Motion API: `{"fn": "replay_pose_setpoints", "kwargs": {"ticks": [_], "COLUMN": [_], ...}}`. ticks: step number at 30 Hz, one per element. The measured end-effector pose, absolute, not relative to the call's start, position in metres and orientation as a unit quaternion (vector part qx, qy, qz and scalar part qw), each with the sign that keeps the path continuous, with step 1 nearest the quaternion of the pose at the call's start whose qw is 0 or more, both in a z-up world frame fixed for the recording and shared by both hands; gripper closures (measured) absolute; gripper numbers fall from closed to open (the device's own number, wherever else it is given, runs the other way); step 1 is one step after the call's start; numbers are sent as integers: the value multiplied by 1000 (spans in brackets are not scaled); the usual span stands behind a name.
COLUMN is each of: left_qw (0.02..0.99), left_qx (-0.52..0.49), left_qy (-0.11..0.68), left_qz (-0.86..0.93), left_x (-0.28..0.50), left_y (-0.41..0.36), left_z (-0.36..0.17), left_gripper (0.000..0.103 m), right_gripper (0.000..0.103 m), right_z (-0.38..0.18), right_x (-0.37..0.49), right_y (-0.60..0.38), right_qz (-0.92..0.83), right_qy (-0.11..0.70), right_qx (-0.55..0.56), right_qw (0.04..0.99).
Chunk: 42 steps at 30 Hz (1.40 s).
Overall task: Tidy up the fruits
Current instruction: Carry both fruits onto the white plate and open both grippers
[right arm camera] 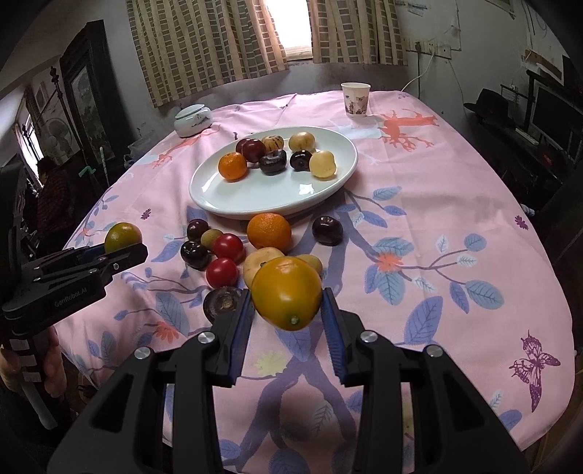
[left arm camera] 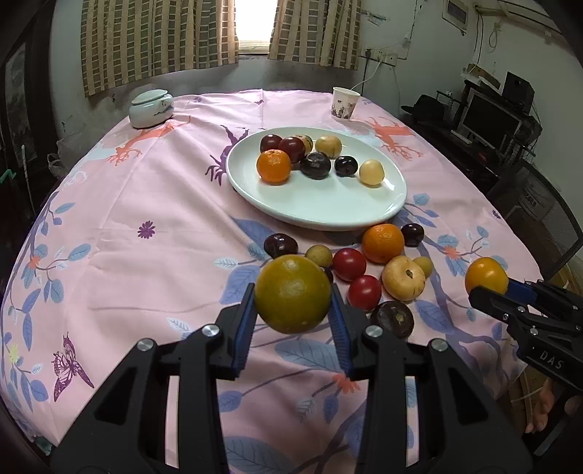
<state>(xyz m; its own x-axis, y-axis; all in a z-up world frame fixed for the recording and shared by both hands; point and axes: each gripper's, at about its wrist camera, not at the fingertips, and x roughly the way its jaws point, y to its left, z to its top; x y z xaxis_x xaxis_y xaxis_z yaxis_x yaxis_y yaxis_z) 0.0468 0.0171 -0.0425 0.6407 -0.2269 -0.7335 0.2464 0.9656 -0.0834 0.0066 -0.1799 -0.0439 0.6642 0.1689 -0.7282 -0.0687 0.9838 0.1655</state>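
The plate (left arm camera: 317, 204) sits mid-frame on the table (left arm camera: 127, 255), fruit at its far side. Loose fruit (left arm camera: 382, 243) lies before it. Jar (left arm camera: 151, 108) upper left, cup (left arm camera: 345, 103) upper right.

You're working in a lived-in home room, dining area w/ desk corner. Evidence: round table under a pink floral tablecloth (left arm camera: 153, 204); checked curtains (left arm camera: 145, 40) over a bright window (left arm camera: 255, 22); ceramic lidded jar (left arm camera: 151, 108) and paper cup (left arm camera: 344, 103) at the far edge; computer monitor (left arm camera: 492, 116) on a cluttered desk at right; standing fan (right arm camera: 58, 140) at left.
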Motion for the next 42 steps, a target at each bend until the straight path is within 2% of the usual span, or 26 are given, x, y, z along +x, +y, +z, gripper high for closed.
{"fn": "replay_pose_setpoints", "kwargs": {"ticks": [21, 30, 37, 42], "left_qw": [907, 901, 888, 882], "left_qx": [23, 46, 48, 53], "left_qy": [396, 408, 437, 445], "left_qz": [-142, -141, -137, -142], "left_x": [76, 192, 246, 262], "left_y": [14, -21, -42, -48], "left_z": [-28, -5, -29, -40], "left_gripper": [65, 64, 64, 64], "right_gripper": [65, 65, 65, 65], "right_z": [-38, -12, -39, -51], "right_x": [38, 153, 250, 271], "right_y": [-169, -167, -182, -187], "right_qz": [87, 95, 74, 60], "right_qy": [404, 405, 439, 446], "right_qx": [53, 0, 6, 3], "right_qw": [909, 909, 895, 893]}}
